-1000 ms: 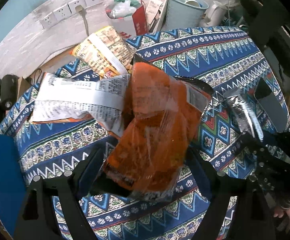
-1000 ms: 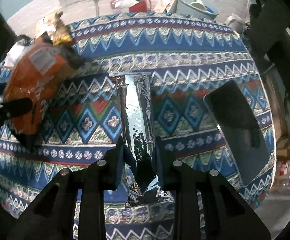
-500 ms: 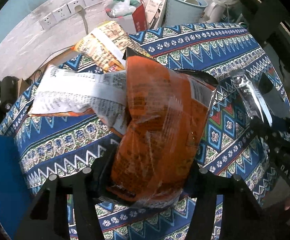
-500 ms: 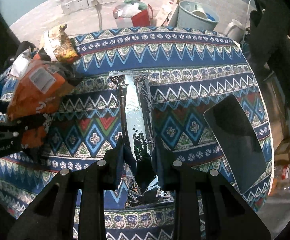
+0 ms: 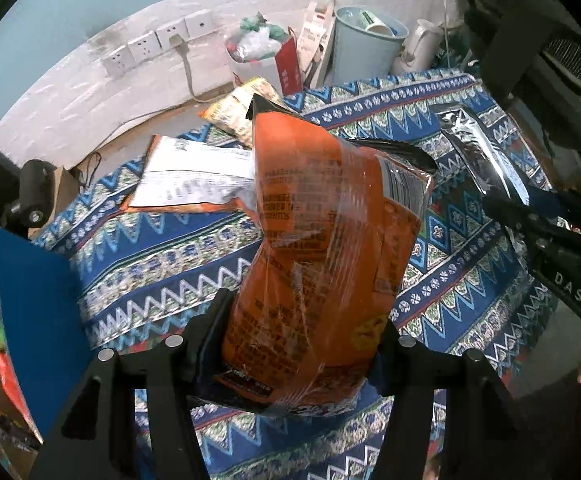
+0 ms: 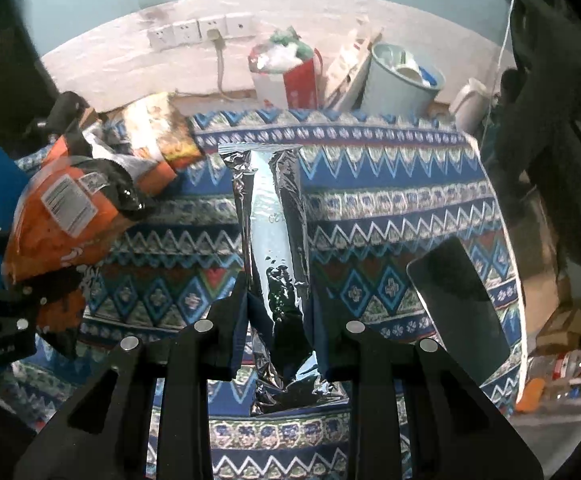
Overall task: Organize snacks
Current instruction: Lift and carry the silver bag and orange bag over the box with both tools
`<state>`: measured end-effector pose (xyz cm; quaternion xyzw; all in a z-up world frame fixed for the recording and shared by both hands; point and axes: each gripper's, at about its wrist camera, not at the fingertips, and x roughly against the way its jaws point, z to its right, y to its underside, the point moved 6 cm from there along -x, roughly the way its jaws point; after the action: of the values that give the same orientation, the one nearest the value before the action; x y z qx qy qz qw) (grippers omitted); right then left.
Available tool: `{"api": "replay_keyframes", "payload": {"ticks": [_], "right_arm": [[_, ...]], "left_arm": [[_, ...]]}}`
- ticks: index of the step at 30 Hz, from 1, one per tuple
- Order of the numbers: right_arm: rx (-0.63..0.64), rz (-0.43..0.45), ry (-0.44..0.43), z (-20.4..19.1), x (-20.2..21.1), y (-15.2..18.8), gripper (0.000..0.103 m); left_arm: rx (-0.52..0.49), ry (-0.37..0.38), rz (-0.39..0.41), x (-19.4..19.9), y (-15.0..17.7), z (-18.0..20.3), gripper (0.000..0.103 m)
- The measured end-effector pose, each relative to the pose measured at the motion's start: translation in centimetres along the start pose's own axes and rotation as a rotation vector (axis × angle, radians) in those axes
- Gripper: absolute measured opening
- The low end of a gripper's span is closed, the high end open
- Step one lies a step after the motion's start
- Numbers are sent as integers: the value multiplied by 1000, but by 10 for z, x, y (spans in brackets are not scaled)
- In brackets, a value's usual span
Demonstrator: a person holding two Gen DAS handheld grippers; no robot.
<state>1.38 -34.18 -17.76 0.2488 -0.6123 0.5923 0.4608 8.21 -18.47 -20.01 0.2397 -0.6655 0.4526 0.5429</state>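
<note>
My left gripper (image 5: 298,344) is clamped on the orange chip bag (image 5: 322,248), lifted off the desk (image 5: 162,264) w/ its long axis running away from me. My right gripper (image 6: 278,332) pinches a silver foil pack (image 6: 274,232) narrow, long axis also pointing away. Remaining snack bags (image 5: 194,176) lie at the desk's far left corner, so left is nearer; a blue box (image 5: 38,320) sits off the left edge, prob. the drop spot.

orange snack bag (image 5: 322,264): glossy crinkled plastic film | silver pouch (image 6: 276,240): mirror-bright foil, creased | bench cloth (image 6: 390,208): matt woven-looking patterned fabric | dark slab (image 6: 456,304): smooth, glossy, perhaps glass | bin (image 5: 364,56): smooth matt plastic | wall (image 5: 70,92): rough, whitewashed
</note>
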Motion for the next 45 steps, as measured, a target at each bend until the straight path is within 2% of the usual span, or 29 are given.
{"api": "replay_keyframes", "payload": {"ticks": [9, 20, 27, 45], "right_arm": [[47, 58, -16, -31, 27, -16, 26], [117, 110, -78, -93, 52, -39, 26], [143, 120, -138, -134, 59, -50, 26], [274, 126, -224, -255, 65, -72, 26]], "left_arm": [[33, -27, 65, 39, 13, -25, 60], [100, -55, 133, 79, 33, -69, 60], [161, -78, 165, 97, 46, -107, 60], [333, -115, 212, 131, 87, -205, 60]]}}
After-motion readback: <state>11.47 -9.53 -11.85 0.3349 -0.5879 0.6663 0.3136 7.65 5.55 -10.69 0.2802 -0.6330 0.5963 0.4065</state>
